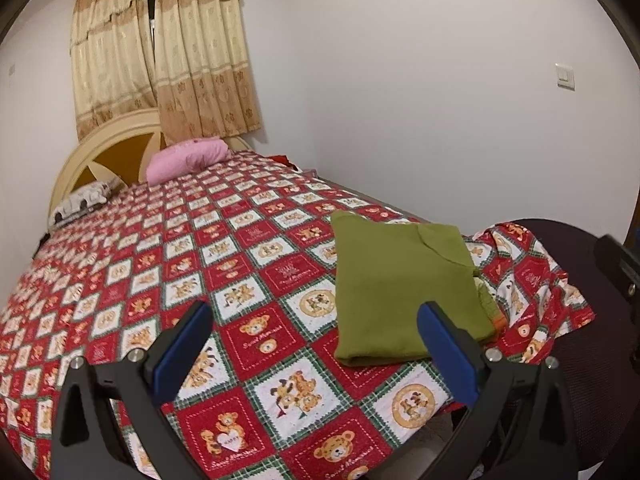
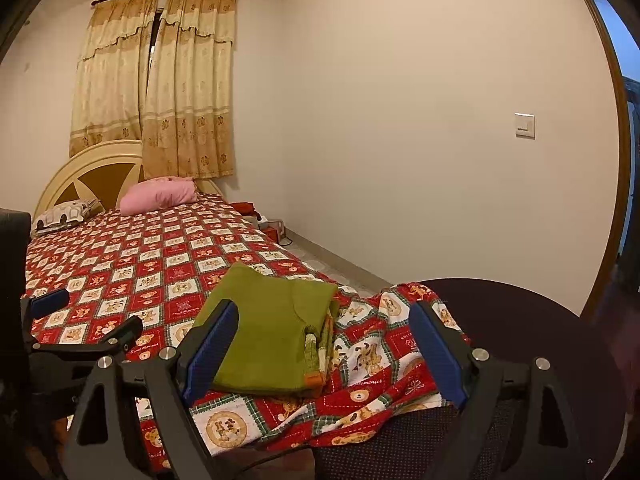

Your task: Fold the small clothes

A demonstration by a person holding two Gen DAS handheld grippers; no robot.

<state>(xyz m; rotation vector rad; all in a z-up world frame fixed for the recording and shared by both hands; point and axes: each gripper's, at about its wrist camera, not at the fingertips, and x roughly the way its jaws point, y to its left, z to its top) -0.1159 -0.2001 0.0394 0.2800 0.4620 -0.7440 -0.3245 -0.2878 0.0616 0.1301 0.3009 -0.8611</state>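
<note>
A folded olive-green garment (image 1: 404, 288) (image 2: 272, 328) lies flat on the red teddy-bear bedspread (image 1: 248, 344) (image 2: 132, 280) near the bed's foot corner. A striped green and orange cloth (image 2: 316, 356) peeks out under its right edge. My left gripper (image 1: 316, 308) is open above the bedspread, its right blue pad over the garment's near corner, with nothing between the pads. My right gripper (image 2: 323, 308) is open too; its left pad overlaps the garment's near-left edge and nothing is held. The left gripper (image 2: 98, 312) also shows at the left of the right wrist view.
A dark round seat (image 2: 520, 320) (image 1: 580, 360) stands at the bed's corner, with the bedspread draped over its edge. A pink pillow (image 1: 186, 158) (image 2: 158, 196) and a patterned pillow (image 2: 64, 214) lie by the headboard (image 1: 104, 148). A white wall runs along the right.
</note>
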